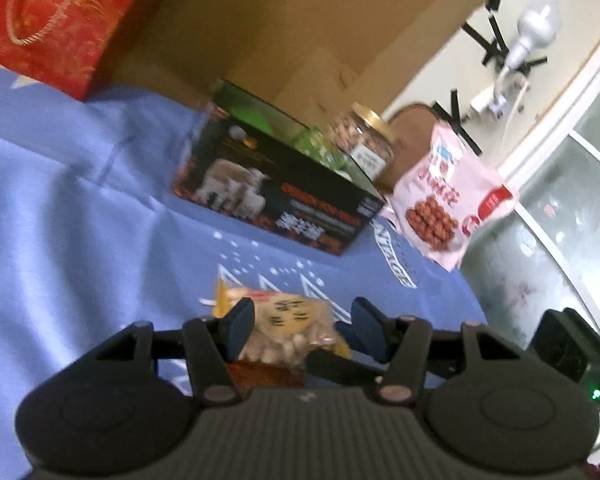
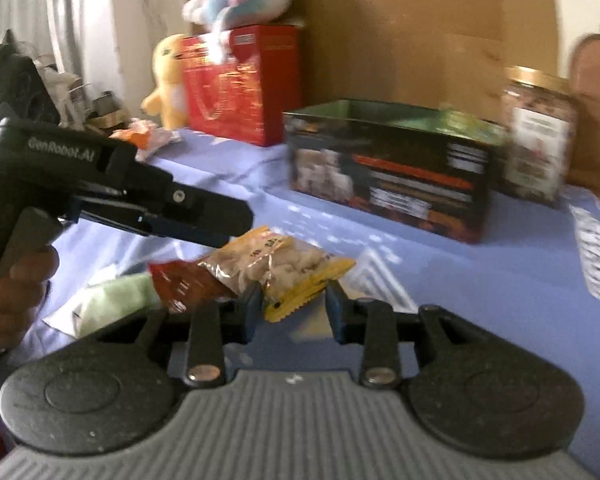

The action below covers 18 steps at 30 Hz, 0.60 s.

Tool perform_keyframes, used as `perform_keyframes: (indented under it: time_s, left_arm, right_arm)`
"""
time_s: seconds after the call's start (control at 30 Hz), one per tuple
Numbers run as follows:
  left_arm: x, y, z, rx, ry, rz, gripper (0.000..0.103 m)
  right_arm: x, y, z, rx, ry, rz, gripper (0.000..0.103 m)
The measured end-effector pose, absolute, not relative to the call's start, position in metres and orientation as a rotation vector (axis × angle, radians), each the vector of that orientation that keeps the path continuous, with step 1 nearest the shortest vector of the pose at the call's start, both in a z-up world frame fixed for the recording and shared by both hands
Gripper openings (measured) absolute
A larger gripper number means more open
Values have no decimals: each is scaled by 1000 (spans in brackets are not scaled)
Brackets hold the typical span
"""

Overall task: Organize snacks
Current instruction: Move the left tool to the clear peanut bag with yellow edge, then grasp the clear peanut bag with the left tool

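Yellow nut packet [image 1: 288, 328] sat between my left fingers [image 1: 240, 320], lying on the blue cloth [image 1: 80, 220]; left gripper [image 1: 304, 330] was spread, one pad touching or nearly touching the packet's side, other pad clear of it, so no pinch yet. Under the packet, closer to my palm, a red-brown packet [image 1: 266, 374]. From the right wrist view the same yellow packet [image 2: 284, 268] lay just ahead of my right gripper [image 2: 294, 308], also spread, holding nothing; the packet's crimped corner poked between the tips without contact I could confirm. A green packet [image 2: 112, 300] lay off to that gripper's left. Ahead of both jaws: open black box [image 1: 276, 188], lidless, some green contents inside; nut jar [image 1: 364, 140] just behind it, pink snack bag [image 1: 448, 204] to its right. Further out, red gift bag [image 1: 56, 20] and cardboard backing [image 1: 300, 20]. My read: pick step, left side, grasp pending. Next move would need the left jaws closing on the packet body rather than the slick crimped edge, then a lift clear of the red-brown one and a carry forward over the box rim. Risk: film slipping, lower packet dragged along.
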<state>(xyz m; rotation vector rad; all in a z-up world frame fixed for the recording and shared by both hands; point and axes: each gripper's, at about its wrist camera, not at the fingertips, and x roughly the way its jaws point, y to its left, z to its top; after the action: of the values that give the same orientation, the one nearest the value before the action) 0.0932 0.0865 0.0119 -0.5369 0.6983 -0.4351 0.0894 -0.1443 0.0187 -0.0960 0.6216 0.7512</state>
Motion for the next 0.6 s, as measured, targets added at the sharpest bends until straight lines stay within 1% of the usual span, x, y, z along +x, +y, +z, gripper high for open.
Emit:
perform_keyframes:
  time_s: [0.1,0.17,0.2,0.33,0.43,0.5,0.53,0.6]
  left_arm:
    - [90,98,11,-543,687,-400,55]
    - [89,105,10,-556,684,-393,56]
    - [89,108,10,-557,680,-386,56]
    - [97,116,7,-576,684,-341,62]
    - [103,121,0,-596,704,-306,69]
    - [107,122,-5,-611,726,-307,69]
    - [109,121,-9,-625,737,-318,67]
    - [113,116,-11,-632,738,-336,67]
  right_arm:
    - [97,-134,12,-84,622,755,40]
    - [103,-139,10,-38,643,742,50]
    - [107,-144,9,-2,662,738,53]
    - [111,-153,7,87,686,748,55]
    - [107,-147,8,47,680,756,61]
    - [106,-142,9,16,674,760,64]
    - [109,-139,10,0,672,769,65]
    - [113,-131,11,-29,663,773,65]
